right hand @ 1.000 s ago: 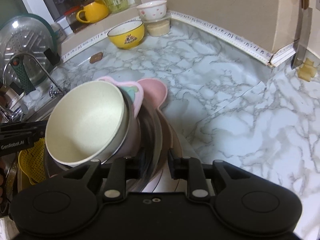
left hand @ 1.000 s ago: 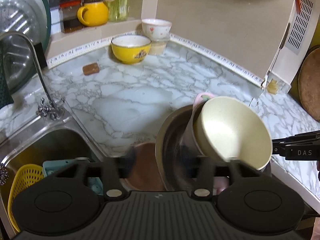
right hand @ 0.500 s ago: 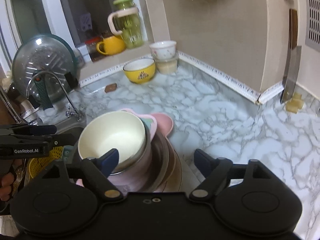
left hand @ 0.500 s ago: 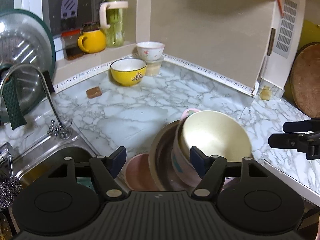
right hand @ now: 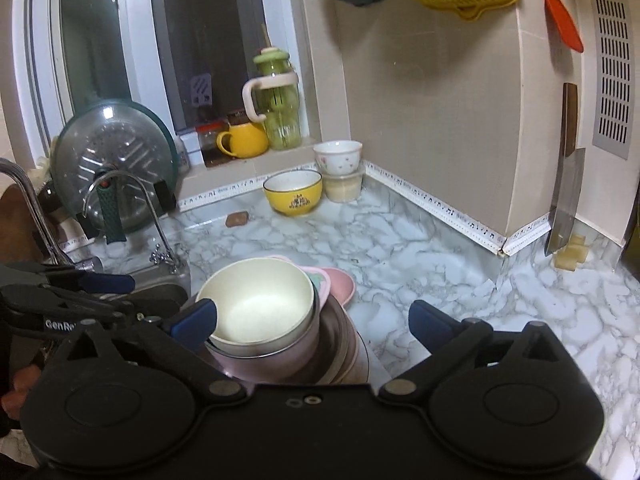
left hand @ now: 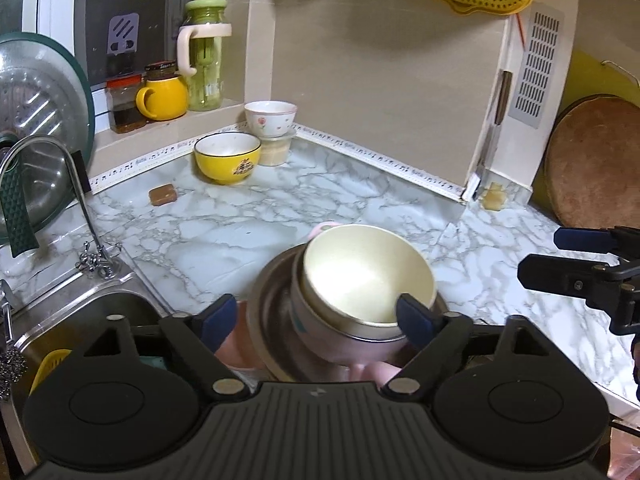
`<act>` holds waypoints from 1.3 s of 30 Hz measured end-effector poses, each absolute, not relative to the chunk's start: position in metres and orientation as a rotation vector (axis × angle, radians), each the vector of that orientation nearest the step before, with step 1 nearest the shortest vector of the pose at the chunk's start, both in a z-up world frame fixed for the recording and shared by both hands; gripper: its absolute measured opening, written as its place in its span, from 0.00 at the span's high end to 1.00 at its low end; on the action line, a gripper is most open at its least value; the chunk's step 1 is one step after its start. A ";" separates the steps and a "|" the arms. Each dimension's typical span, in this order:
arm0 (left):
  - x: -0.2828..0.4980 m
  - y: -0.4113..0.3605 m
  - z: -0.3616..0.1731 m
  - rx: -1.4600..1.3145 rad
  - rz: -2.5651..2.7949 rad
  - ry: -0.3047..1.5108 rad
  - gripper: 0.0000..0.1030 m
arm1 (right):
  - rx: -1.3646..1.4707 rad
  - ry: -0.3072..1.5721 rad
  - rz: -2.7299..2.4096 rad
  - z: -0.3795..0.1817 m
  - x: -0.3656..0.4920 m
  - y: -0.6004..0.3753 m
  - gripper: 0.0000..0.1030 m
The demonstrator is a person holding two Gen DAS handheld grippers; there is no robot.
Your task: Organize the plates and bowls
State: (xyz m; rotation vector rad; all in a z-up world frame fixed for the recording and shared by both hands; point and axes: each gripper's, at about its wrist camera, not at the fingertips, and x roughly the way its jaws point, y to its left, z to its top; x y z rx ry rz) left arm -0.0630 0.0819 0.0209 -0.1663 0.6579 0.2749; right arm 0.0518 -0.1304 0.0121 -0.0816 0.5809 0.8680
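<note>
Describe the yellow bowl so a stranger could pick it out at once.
Start at the window ledge in the back corner of the marble counter. Just below it, on the counter, stands the yellow bowl, beside a white flowered bowl stacked on a lidded tub. Unlike the yellow mug on the ledge, it has no handle, a white inside and a dark emblem.

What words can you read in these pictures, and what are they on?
"GenRo", cut off, in white on the left tool.
Jar lid: print too small to read.
Green bottle: raised letters too blurred to read.
Yellow bowl: a dark picture, no readable words.
Wall trim: tiny marks, not words.
</note>
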 end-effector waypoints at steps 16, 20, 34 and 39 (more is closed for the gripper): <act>-0.073 0.040 0.032 -0.137 0.206 0.598 0.00 | 0.016 0.596 0.827 0.007 0.025 -0.156 0.00; -0.077 0.036 0.032 -0.153 0.196 0.591 0.00 | 0.025 0.585 0.814 0.010 0.018 -0.162 0.00; -0.084 0.025 0.031 -0.177 0.190 0.600 0.00 | 0.059 0.603 0.765 0.010 0.008 -0.177 0.00; -0.086 0.022 0.032 -0.174 0.187 0.595 0.00 | 0.080 0.618 0.753 0.008 0.008 -0.181 0.00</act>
